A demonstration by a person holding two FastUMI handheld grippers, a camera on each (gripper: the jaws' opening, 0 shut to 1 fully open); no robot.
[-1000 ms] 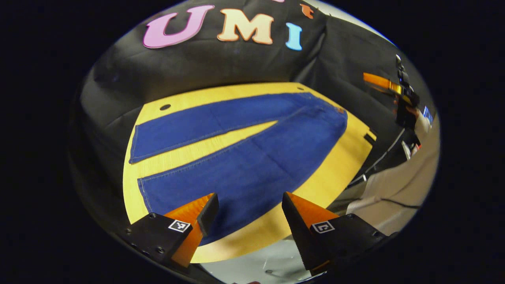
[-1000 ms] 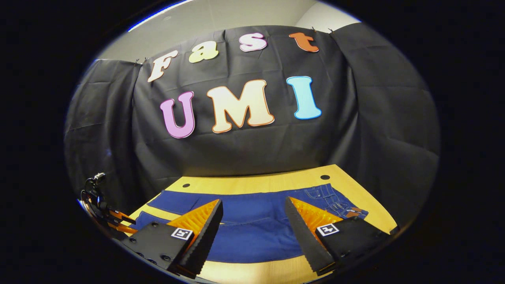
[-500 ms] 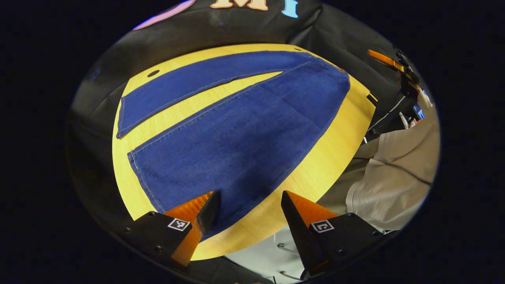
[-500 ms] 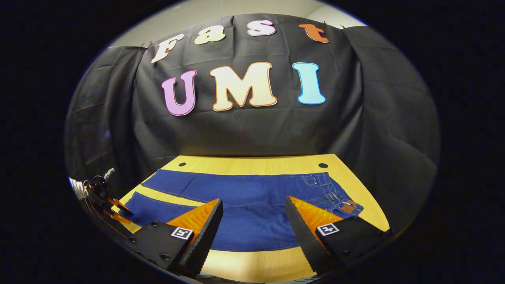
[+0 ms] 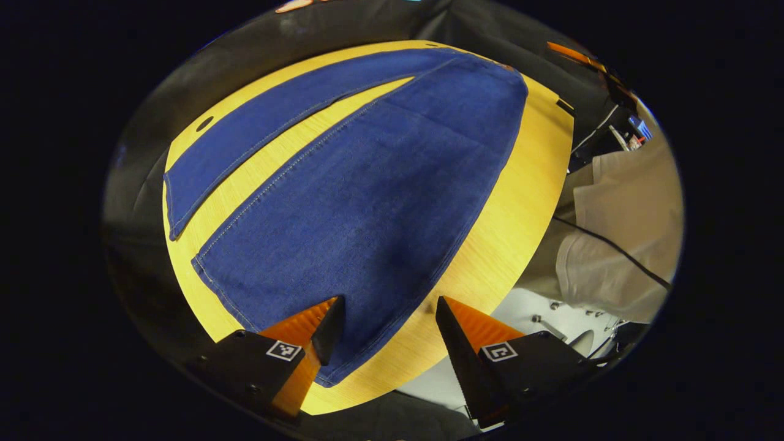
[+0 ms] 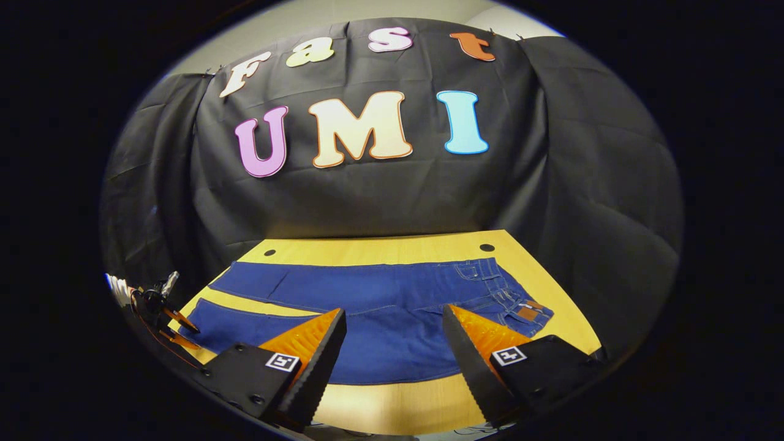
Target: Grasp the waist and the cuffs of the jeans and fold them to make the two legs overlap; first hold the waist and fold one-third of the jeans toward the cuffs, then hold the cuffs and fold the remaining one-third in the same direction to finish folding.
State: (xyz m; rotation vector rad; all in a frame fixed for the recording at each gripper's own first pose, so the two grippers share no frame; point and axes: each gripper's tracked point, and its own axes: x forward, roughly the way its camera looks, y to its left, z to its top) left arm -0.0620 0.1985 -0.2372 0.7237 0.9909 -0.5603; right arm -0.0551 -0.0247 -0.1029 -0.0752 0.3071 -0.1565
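Observation:
Blue jeans [image 5: 367, 202] lie flat on a yellow wooden table [image 5: 508, 233], legs spread in a narrow V. In the left gripper view the cuffs are at the left and the waist is far off at the top right. My left gripper [image 5: 387, 303] hangs open just above the near leg, close to its cuff [image 5: 257, 318] and side seam, holding nothing. In the right gripper view the jeans [image 6: 380, 306] stretch across the table [image 6: 380, 251], with the waist and its brown patch [image 6: 527, 312] at the right. My right gripper [image 6: 392, 313] is open above the near edge of the seat.
A person in light clothing [image 5: 618, 245] stands past the table's near edge, with a black cable across them. Black cloth walls close in the back and sides. Two round holes [image 6: 487, 247] sit near the table's far edge. The left gripper [image 6: 174, 324] appears small at the far left.
My left gripper has tipped downward and come closer to the near leg's cuff end. The right gripper has drawn back a little, so more of the jeans and table shows.

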